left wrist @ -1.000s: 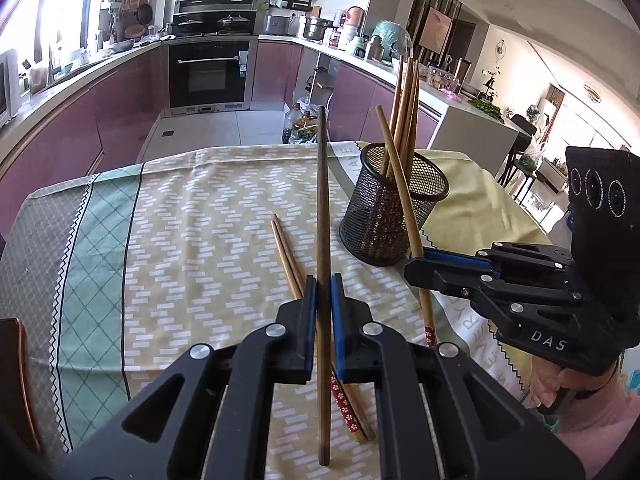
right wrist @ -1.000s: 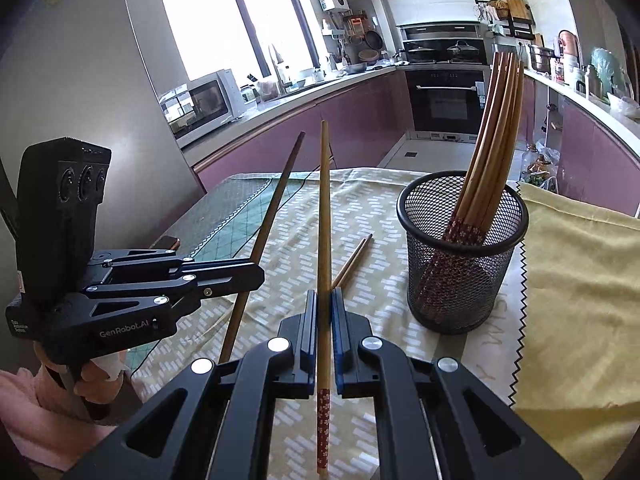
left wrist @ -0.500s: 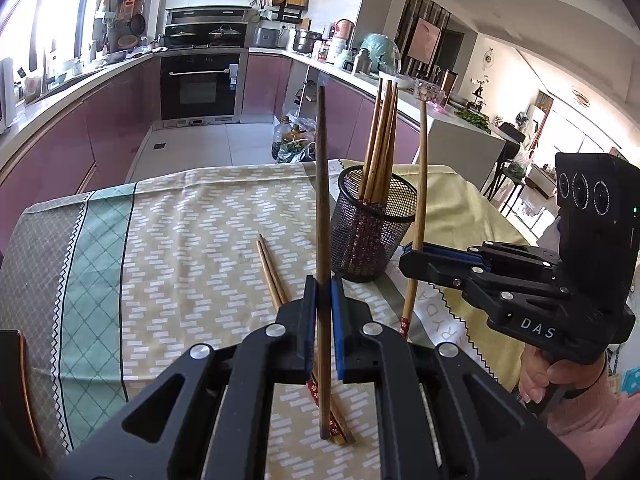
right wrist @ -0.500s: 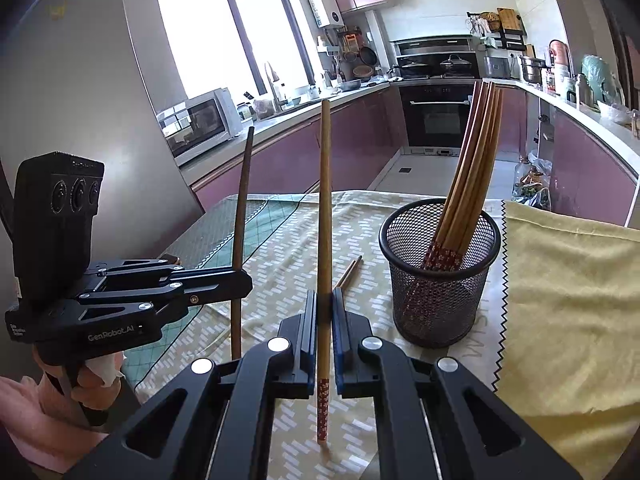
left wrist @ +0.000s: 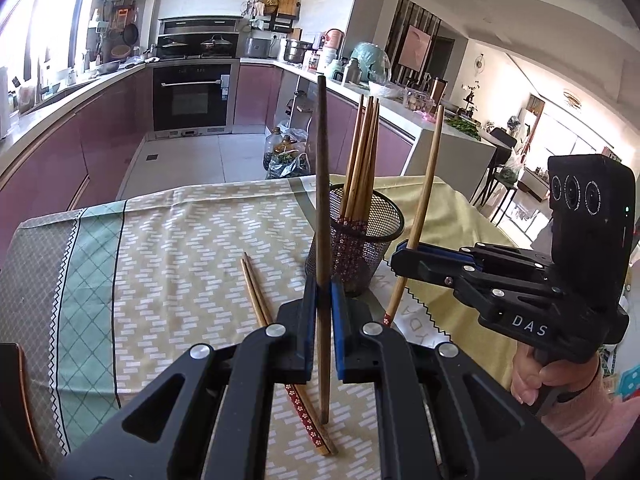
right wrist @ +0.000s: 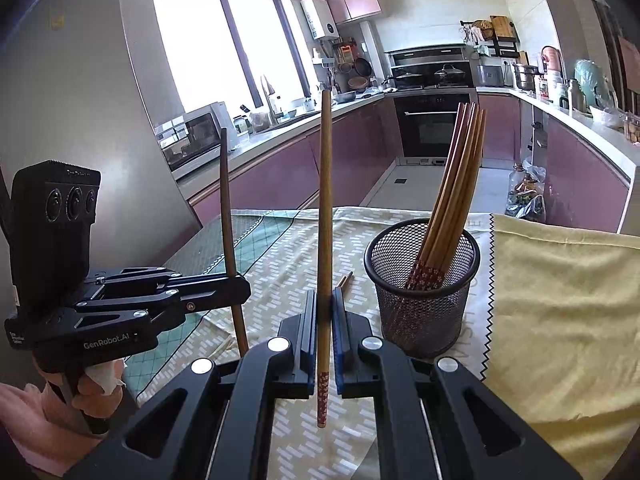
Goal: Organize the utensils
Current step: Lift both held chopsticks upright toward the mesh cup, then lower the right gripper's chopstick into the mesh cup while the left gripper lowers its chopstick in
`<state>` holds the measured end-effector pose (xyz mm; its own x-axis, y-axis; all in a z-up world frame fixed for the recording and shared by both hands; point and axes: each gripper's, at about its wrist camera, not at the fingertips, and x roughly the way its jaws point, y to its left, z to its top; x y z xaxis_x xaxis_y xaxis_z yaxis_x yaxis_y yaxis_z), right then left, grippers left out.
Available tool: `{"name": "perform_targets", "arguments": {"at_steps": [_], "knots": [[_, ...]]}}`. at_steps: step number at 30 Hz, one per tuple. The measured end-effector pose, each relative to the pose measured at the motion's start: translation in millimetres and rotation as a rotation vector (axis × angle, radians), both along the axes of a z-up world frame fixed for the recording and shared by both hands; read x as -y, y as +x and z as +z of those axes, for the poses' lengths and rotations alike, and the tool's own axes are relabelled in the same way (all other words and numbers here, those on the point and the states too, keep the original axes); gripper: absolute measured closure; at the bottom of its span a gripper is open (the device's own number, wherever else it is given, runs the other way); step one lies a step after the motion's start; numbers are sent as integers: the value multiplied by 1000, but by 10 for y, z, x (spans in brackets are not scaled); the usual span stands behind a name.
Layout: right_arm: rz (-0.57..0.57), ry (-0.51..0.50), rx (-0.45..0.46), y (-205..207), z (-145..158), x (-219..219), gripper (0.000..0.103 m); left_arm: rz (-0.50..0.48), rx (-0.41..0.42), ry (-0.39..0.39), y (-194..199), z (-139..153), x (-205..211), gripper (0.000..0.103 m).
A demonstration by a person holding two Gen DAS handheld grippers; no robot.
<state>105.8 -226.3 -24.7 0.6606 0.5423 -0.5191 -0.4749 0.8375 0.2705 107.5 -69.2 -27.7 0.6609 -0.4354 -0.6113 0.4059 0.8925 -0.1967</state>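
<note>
My left gripper (left wrist: 323, 312) is shut on a dark brown chopstick (left wrist: 322, 200), held nearly upright above the table. My right gripper (right wrist: 323, 320) is shut on a lighter bamboo chopstick (right wrist: 325, 216) with a red flowered end, also upright. Each gripper shows in the other's view: the right gripper (left wrist: 404, 258) to the right, the left gripper (right wrist: 240, 284) to the left. A black mesh holder (right wrist: 420, 300) with several chopsticks stands just right of both; it appears as the holder (left wrist: 360, 256) behind my left fingers. Two loose chopsticks (left wrist: 256, 300) lie on the cloth.
The table wears a patterned tablecloth (left wrist: 192, 240) with a green border and a yellow cloth (right wrist: 560, 288) on the right. A person's hands in pink sleeves (left wrist: 580, 420) hold the grippers. Kitchen counters and an oven (left wrist: 192, 96) lie beyond the table's far edge.
Both grippers rose a little and tilted their chopsticks from slanted to nearly upright. The holder and loose chopsticks stayed put.
</note>
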Motion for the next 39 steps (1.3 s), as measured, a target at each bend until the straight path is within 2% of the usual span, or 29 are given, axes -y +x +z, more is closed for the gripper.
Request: {"name": "perform_targets", "arguments": {"at_steps": [13, 39], "knots": [[-21, 2, 33, 14, 112, 116, 97, -16, 17, -20, 45, 49, 28, 95], [-44, 7, 87, 85, 301, 310, 97, -41, 55, -6, 148, 186, 144, 95]]}}
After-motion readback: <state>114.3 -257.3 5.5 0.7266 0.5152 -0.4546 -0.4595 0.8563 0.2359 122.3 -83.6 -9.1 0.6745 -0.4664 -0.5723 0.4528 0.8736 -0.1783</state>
